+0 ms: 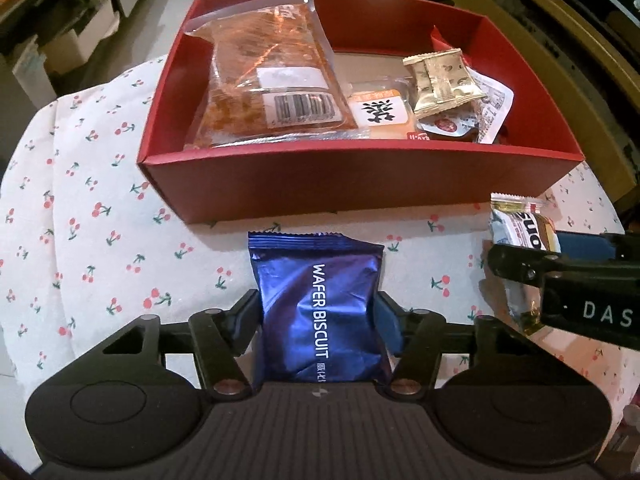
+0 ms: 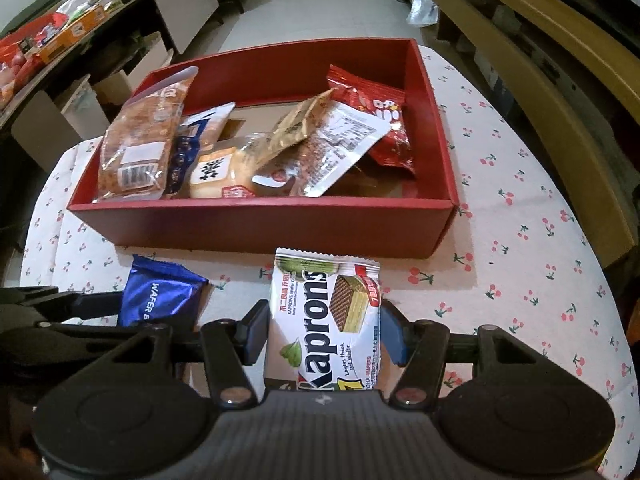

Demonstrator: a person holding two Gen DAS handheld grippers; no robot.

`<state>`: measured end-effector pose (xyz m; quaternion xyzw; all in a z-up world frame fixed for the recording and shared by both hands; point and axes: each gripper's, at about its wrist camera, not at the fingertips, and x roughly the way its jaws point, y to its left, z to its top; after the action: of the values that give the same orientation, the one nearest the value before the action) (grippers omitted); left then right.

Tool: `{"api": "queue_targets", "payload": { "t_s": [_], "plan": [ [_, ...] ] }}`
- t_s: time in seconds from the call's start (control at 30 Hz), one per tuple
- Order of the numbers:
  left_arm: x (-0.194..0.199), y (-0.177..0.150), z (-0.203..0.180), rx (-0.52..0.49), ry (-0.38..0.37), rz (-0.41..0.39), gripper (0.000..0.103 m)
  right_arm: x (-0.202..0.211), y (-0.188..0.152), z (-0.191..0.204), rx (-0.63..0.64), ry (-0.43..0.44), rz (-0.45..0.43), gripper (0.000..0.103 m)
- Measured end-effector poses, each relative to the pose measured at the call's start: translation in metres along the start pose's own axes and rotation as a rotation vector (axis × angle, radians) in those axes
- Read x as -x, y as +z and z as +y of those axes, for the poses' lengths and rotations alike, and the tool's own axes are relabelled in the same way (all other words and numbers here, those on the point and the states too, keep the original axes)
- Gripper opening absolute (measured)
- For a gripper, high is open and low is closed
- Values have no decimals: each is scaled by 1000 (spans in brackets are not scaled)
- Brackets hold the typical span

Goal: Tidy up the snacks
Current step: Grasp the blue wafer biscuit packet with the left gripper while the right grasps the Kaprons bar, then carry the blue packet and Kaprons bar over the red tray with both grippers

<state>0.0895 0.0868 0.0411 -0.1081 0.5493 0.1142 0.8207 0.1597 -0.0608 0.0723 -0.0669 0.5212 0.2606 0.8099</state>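
Observation:
A blue "Wafer Biscuit" pack lies on the cherry-print cloth just in front of the red box. My left gripper is shut on it, a pad pressing each side. My right gripper is shut on a white Kaprons wafer pack, also close to the red box's front wall. The two packs sit side by side, blue one on the left. The box holds several snacks, among them a large clear orange bag, a gold packet and a red packet.
The cherry-print cloth covers a rounded table that drops off at left and right. Wooden furniture stands close on the right. Shelves with boxes run along the left, and tiled floor lies beyond the box.

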Motion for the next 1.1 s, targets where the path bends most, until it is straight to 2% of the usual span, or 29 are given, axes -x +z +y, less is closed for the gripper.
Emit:
{"api": "queue_targets", "payload": {
  "t_s": [0.1, 0.57, 0.93, 1.1],
  "plan": [
    [4, -3, 4, 4, -3, -6, 63, 2, -1, 3, 10, 5, -7, 65],
    [25, -2, 8, 24, -55, -50, 63, 10, 0, 5, 14, 27, -37, 65],
    [47, 8, 6, 20, -68, -129, 63, 19, 2, 10, 29, 25, -69, 65],
    [59, 19, 9, 28, -73, -181, 63, 32, 9, 14, 21, 52, -120, 65]
  ]
}}
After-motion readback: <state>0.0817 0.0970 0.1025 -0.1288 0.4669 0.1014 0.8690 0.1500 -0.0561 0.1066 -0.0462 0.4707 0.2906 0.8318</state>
